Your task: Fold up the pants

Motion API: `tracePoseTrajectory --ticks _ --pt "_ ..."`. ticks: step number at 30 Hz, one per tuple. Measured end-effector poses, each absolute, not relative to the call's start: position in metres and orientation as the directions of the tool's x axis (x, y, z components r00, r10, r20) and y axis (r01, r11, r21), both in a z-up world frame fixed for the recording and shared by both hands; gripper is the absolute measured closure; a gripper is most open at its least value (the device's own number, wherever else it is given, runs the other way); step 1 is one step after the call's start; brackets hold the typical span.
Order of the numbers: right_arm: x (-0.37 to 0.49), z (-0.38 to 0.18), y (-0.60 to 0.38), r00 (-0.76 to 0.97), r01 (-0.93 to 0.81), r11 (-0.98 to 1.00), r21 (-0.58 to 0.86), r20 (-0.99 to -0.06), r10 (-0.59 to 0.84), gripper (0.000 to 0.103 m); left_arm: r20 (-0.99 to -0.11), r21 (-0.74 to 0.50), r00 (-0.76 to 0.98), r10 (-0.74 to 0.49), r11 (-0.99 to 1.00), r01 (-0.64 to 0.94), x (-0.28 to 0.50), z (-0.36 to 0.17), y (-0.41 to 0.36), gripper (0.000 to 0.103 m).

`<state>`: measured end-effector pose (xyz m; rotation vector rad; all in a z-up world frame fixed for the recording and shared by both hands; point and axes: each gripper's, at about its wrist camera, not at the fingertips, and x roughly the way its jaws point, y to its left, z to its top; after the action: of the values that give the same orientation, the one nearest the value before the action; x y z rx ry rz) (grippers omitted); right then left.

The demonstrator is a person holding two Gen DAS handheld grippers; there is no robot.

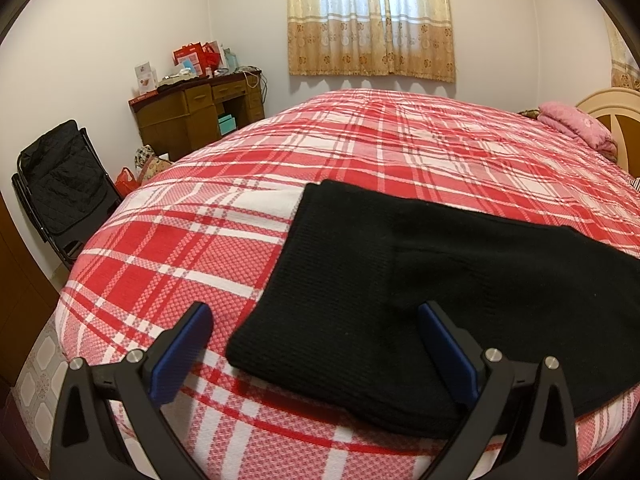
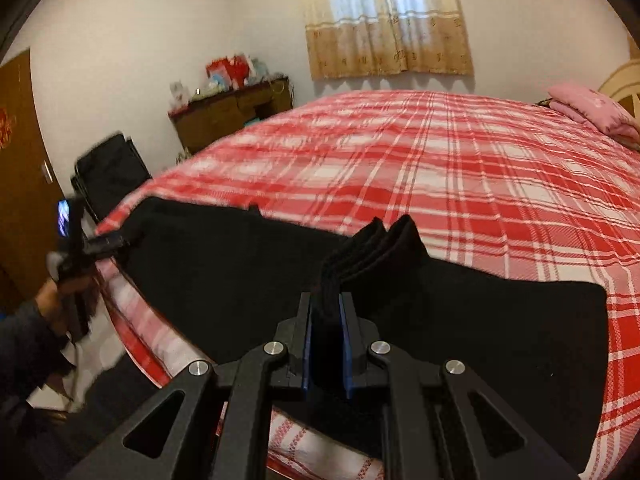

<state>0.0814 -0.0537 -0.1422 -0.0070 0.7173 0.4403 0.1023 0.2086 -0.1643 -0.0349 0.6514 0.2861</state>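
Your right gripper is clamped on a bunched fold of the black pants, which lie crosswise along the bed's near edge; your left gripper gapes empty over their other end.

Black ribbed pants; red, pink and white plaid bedspread; blue-padded black fingers; cream and gold floral curtain; pink pillow; brown desk.
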Motion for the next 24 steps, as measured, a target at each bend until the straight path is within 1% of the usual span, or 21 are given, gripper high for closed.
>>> tracePoseTrajectory --ticks 2,7,8,9,10,11,13,14,16,17,20,21,22,24 --pt "0.083 -0.151 -0.048 0.647 -0.4 0.909 0.12 -0.665 0.373 0.091 -0.589 0.078 0.761 0.273 0.956 -0.282 0.101 -0.162 0.206 0.0" --pt "0.09 -0.17 -0.044 0.589 -0.408 0.907 0.103 -0.729 0.348 0.088 -0.511 0.1 0.804 0.304 0.95 -0.295 0.092 -0.138 0.193 0.0" --pt "0.09 -0.17 -0.045 0.584 -0.41 0.905 0.113 -0.73 0.355 0.083 -0.498 0.084 0.82 0.282 0.957 -0.277 0.09 -0.128 0.187 0.0" --pt "0.088 -0.167 -0.049 0.577 -0.411 0.903 0.123 -0.732 0.362 0.07 -0.491 0.076 0.83 0.266 0.962 -0.264 0.089 -0.122 0.183 0.0" --pt "0.087 -0.162 -0.055 0.577 -0.405 0.905 0.131 -0.732 0.364 0.062 -0.484 0.071 0.84 0.246 0.967 -0.243 0.089 -0.115 0.176 0.0" --pt "0.085 -0.158 -0.059 0.578 -0.402 0.905 0.14 -0.728 0.369 0.052 -0.485 0.066 0.849 0.208 0.977 -0.202 0.089 -0.108 0.164 0.0" --pt "0.08 -0.145 -0.076 0.59 -0.399 0.902 0.167 -0.706 0.392 0.052 -0.499 0.043 0.858 0.125 0.992 -0.12 0.092 -0.099 0.143 0.0" --pt "0.078 -0.141 -0.082 0.602 -0.392 0.905 0.165 -0.697 0.388 0.052 -0.517 0.02 0.854 0.054 0.998 -0.052 0.095 -0.096 0.125 0.0" --pt "0.073 -0.13 -0.105 0.665 -0.329 0.935 0.13 -0.671 0.327 0.052 -0.545 -0.013 0.838 -0.029 1.0 0.026 0.1 -0.094 0.102 0.0" --pt "0.074 -0.127 -0.112 0.683 -0.301 0.946 0.122 -0.665 0.303 0.052 -0.568 -0.054 0.817 -0.102 0.995 0.086 0.107 -0.094 0.082 0.0" --pt "0.075 -0.125 -0.15 0.722 -0.147 0.976 0.158 -0.658 0.215 0.052 -0.607 -0.125 0.761 -0.231 0.973 0.195 0.121 -0.098 0.036 0.0" --pt "0.076 -0.125 -0.159 0.727 -0.109 0.979 0.174 -0.658 0.197 0.052 -0.621 -0.149 0.734 -0.274 0.961 0.233 0.127 -0.1 0.018 0.006" --pt "0.075 -0.126 -0.17 0.736 -0.069 0.98 0.188 -0.653 0.177 0.052 -0.639 -0.17 0.701 -0.316 0.947 0.272 0.133 -0.103 0.001 0.014" --pt "0.071 -0.127 -0.184 0.761 -0.014 0.981 0.194 -0.634 0.136 0.051 -0.674 -0.205 0.631 -0.385 0.917 0.341 0.14 -0.11 -0.033 0.018"
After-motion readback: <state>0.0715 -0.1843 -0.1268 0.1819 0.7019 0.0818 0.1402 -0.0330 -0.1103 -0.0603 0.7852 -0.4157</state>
